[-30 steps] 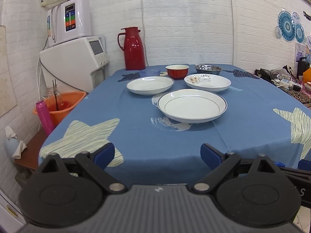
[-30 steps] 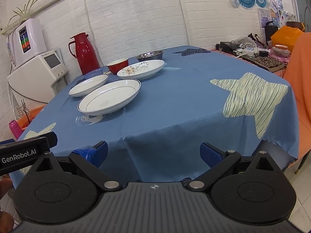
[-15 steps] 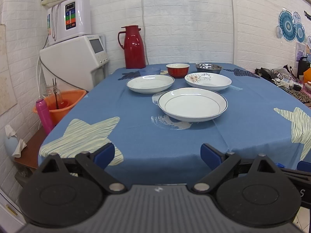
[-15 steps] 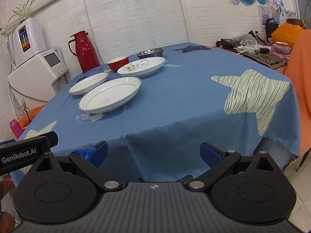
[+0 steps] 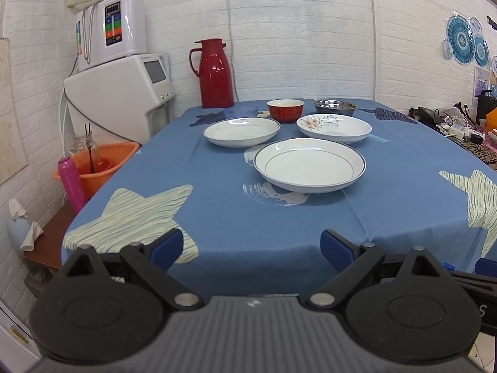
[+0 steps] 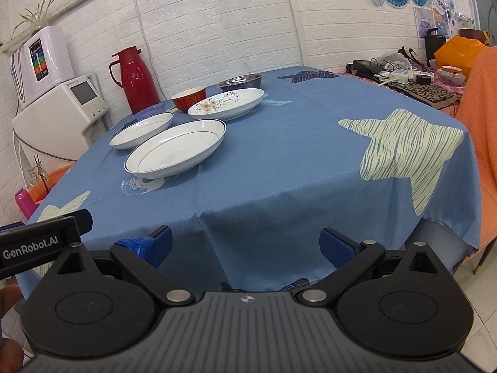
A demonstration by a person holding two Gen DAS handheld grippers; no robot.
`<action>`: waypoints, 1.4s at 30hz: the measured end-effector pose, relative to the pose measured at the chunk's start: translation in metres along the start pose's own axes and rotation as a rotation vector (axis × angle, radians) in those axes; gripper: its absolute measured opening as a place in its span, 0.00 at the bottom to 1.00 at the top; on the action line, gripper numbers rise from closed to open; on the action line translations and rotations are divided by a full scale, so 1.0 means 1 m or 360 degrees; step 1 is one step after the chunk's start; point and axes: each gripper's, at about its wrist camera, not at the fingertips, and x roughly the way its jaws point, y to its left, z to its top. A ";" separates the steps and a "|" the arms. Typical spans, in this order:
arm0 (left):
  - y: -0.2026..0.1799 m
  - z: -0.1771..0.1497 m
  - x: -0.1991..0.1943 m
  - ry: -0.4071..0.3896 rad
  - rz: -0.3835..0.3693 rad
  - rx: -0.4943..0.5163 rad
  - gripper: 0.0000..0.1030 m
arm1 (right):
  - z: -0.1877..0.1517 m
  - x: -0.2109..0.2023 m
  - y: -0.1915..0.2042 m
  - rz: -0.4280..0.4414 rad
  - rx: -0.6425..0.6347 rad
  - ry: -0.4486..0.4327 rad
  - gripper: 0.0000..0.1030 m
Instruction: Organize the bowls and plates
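**Dishes wait on the blue table**

The left gripper [image 5: 251, 245] and right gripper [image 6: 245, 244] are both spread wide, holding nothing. At 12 o'clock sits the big white plate [image 5: 309, 164]. The red bowl [image 5: 285, 110] stands behind it.

bare blue tablecloth [image 5: 279, 217] near edge, rimmed plate [image 5: 309, 164] ahead, more dishes and red thermos [image 5: 215, 74] behind

The left gripper [image 5: 251, 245] is level at the near edge, jaws spread wide, nothing between its blue pads [image 5: 164, 247]. The right gripper [image 6: 245, 245] sits just to its right, also wide apart and empty. Part of a hand [image 6: 7, 317] shows at the right view's lower left.
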 end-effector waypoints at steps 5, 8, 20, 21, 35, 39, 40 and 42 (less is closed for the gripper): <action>-0.001 0.002 0.012 0.0017 0.0001 0.0017 0.91 | -0.004 0.006 0.001 0.0005 -0.0023 0.0031 0.87; 0.001 0.010 0.028 0.0055 -0.0018 0.0020 0.91 | -0.004 0.009 -0.001 -0.0002 -0.0054 0.0020 0.86; 0.030 0.067 0.113 0.0248 -0.0020 -0.0065 0.91 | 0.062 0.060 -0.003 0.0066 -0.0188 0.0043 0.86; 0.031 0.070 0.120 0.0268 -0.0030 -0.0060 0.91 | 0.070 0.069 -0.002 0.0068 -0.0186 0.0055 0.86; 0.024 0.108 0.219 0.0451 -0.0127 -0.0032 0.91 | 0.126 0.203 0.046 0.0051 -0.0364 0.0335 0.86; 0.020 0.105 0.237 0.0509 -0.0162 -0.0017 0.91 | 0.123 0.217 0.055 0.0045 -0.0430 0.0430 0.86; 0.022 0.104 0.239 0.0511 -0.0173 -0.0037 0.91 | 0.123 0.218 0.054 0.0047 -0.0416 0.0416 0.86; 0.024 0.103 0.244 0.0539 -0.0197 -0.0059 0.91 | 0.125 0.220 0.053 0.0061 -0.0408 0.0425 0.87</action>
